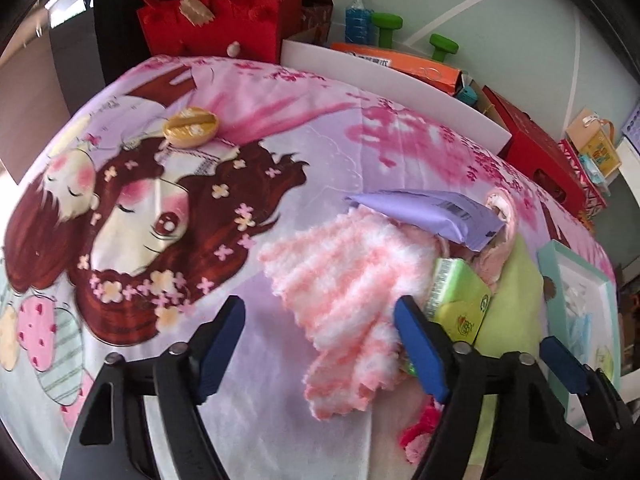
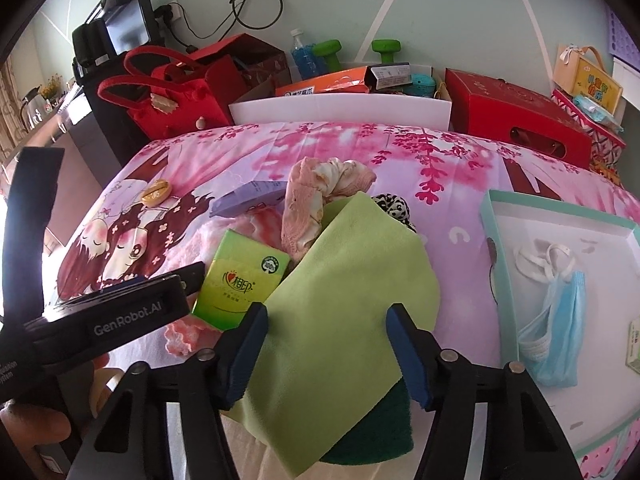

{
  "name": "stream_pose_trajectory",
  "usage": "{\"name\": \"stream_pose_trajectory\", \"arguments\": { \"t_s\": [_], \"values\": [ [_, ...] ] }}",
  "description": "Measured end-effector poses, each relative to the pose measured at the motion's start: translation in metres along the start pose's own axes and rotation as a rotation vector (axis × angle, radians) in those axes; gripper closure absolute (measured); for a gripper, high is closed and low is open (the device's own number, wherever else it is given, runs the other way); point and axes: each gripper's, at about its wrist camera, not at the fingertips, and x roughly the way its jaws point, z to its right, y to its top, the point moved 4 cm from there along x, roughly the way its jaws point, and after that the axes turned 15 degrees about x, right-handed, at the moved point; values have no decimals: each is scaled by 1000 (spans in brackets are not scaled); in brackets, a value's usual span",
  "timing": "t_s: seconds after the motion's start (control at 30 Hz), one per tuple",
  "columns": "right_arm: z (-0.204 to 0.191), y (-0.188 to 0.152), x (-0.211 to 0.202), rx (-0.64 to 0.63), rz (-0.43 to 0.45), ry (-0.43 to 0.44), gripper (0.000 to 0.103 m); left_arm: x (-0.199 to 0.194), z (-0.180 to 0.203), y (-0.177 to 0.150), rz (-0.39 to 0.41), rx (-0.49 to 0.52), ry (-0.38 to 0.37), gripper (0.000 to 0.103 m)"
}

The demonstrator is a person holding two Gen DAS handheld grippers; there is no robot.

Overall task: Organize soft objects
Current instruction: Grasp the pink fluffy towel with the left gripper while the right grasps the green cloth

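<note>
Both tools stand open and hold nothing. The left tool [image 1: 320, 344] hangs over the bed [image 1: 320, 128], its fingers either side of a fluffy pink-and-white striped cloth [image 1: 344, 280]. The right tool [image 2: 326, 354] straddles a light green cloth [image 2: 340, 300] that lies over a dark green pad [image 2: 372, 432]. A green tissue pack [image 2: 244, 284] lies just beside that cloth, with a pink lace garment [image 2: 304, 208] and a purple packet [image 2: 248, 196] behind. A blue face mask [image 2: 556, 332] lies in the teal-rimmed box [image 2: 496, 248] to the right.

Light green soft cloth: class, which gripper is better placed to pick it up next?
Probably the right gripper: its open fingers straddle the light green soft cloth. The left gripper is open over the pink-and-white fluffy knit, beside the cloth.
</note>
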Motion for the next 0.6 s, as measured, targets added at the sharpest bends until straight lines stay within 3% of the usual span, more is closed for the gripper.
{"name": "stream_pose_trajectory", "arguments": {
  "t_s": [0.07, 0.2, 0.37, 0.47, 0.6],
  "values": [
    [0, 0, 0, -7, 2, -7, 43, 3, 1, 0, -8, -4, -23, 39],
    [1, -1, 2, -22, 7, -28, 48, 10, 9, -2, -27, -5, -106, 47],
    [3, 1, 2, -21, 14, -48, 58, 12, 12, -2, -27, -6, -141, 77],
    [5, 2, 3, -14, 15, -48, 59, 12, 12, -3, -26, -18, -166, 85],
    [6, 3, 1, -5, 25, -34, 67, 11, 11, -3, -17, -29, -179, 88]
  ]
}}
